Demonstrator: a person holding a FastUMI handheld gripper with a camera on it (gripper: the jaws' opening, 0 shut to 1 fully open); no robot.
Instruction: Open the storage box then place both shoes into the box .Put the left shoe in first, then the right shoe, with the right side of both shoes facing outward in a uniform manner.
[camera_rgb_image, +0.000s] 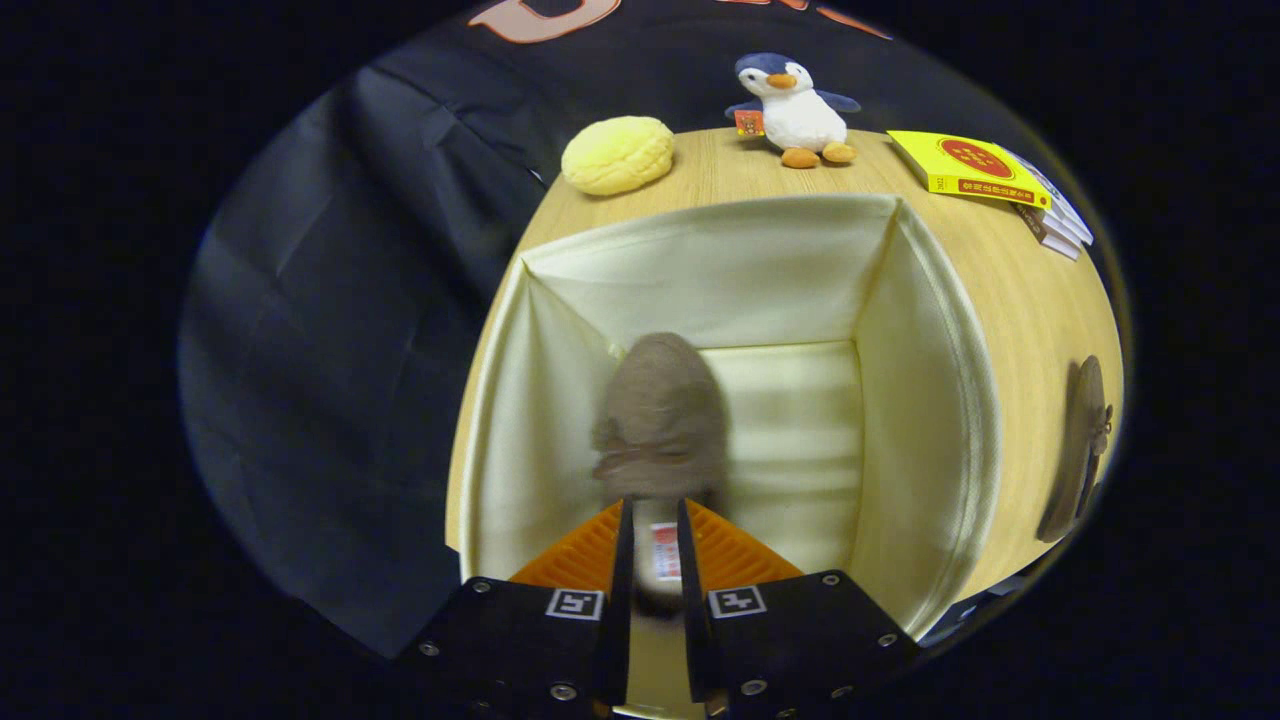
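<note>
The gripper (655, 545) is clamped on the brown shoe (660, 420), hanging it toe-down inside the open box (930, 400). The other shoe (1080, 450) waits at three o'clock on the table (1030, 290).

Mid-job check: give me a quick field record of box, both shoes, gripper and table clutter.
box: storage box open, cream lining, on the wooden table
held shoe: brown shoe over the box's inside, toe pointing away
gripper: gripper shut on the shoe's heel end
other shoe: second shoe on the table, right of the box
clutter: penguin toy, yellow bun, books beyond the box
</note>
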